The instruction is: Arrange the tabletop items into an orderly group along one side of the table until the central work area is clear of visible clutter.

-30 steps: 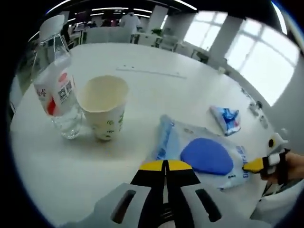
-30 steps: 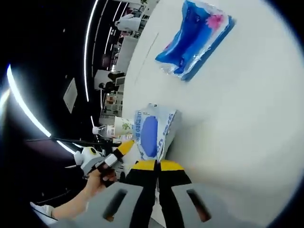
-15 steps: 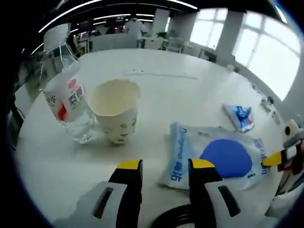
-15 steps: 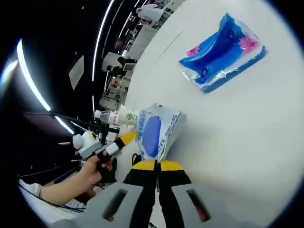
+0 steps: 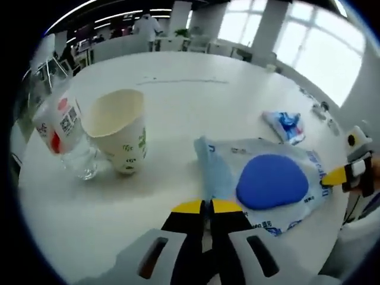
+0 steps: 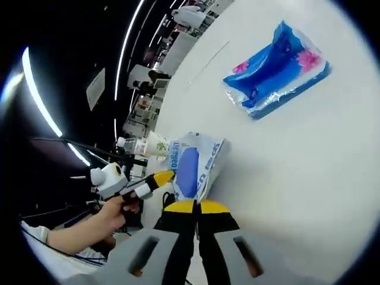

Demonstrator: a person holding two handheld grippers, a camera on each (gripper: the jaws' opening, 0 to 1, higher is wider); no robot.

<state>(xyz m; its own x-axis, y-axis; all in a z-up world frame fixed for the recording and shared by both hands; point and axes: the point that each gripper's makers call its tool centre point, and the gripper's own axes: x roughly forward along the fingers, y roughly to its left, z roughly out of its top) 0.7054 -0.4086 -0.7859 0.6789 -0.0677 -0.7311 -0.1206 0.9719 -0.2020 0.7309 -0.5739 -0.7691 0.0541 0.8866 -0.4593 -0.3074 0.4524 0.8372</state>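
In the left gripper view my left gripper [image 5: 207, 206] has its yellow-tipped jaws pressed together on the near edge of the wipes pack [image 5: 261, 184], a pale pouch with a blue oval label lying flat on the white surface [image 5: 196, 107]. It looks like a pinch on the pack's rim, though the contact itself is partly hidden by the jaw tips. Just left of the pack stand a paper cup [image 5: 119, 138] and a water bottle [image 5: 59, 127], touching or nearly so. A small blue tissue packet [image 5: 284, 124] lies apart, farther across.

I judge I am mid-step, gathering the pack toward the cup and bottle; next I would drag or lift it beside them, then fetch the tissue packet.

The right gripper view adds what the left lacks: my right gripper [image 6: 196, 208] with jaws pressed together on nothing, hovering over bare surface, and the person's hand [image 6: 113, 208] holding the left gripper.
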